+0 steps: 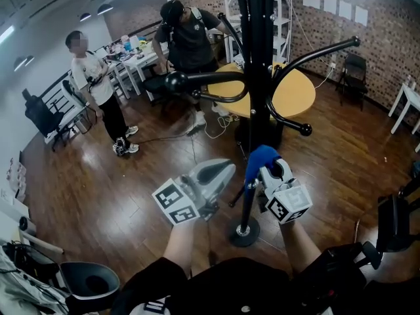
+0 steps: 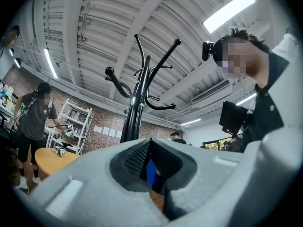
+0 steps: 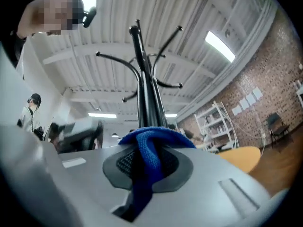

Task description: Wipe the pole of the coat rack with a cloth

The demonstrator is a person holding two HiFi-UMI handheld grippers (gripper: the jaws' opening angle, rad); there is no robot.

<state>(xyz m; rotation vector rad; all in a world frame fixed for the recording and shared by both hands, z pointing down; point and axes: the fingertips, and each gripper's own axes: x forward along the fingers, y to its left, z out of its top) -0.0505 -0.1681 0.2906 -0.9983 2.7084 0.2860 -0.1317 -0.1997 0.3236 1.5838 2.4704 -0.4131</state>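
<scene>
Cloth (image 1: 261, 156), blue, clamped in right tool (image 1: 267, 170) and pressed against pole (image 1: 259, 64). Left tool (image 1: 224, 168) jaws together, empty, just beside pole.

L gripper (image 1: 218, 171): held low, left of centre, jaws pointed up and fwd. In the left gripper view, L gripper (image 2: 150, 143) jaws are seen pressed together at the tips. R gripper (image 1: 266, 168): held just beside L at approx. the same height, pointed up. Its jaws are clamped on a blue cloth (image 3: 147, 148), which is draped over the tips. L forearm (image 1: 180, 240) and R forearm (image 1: 298, 241) are extended fwd, bare.
</scene>
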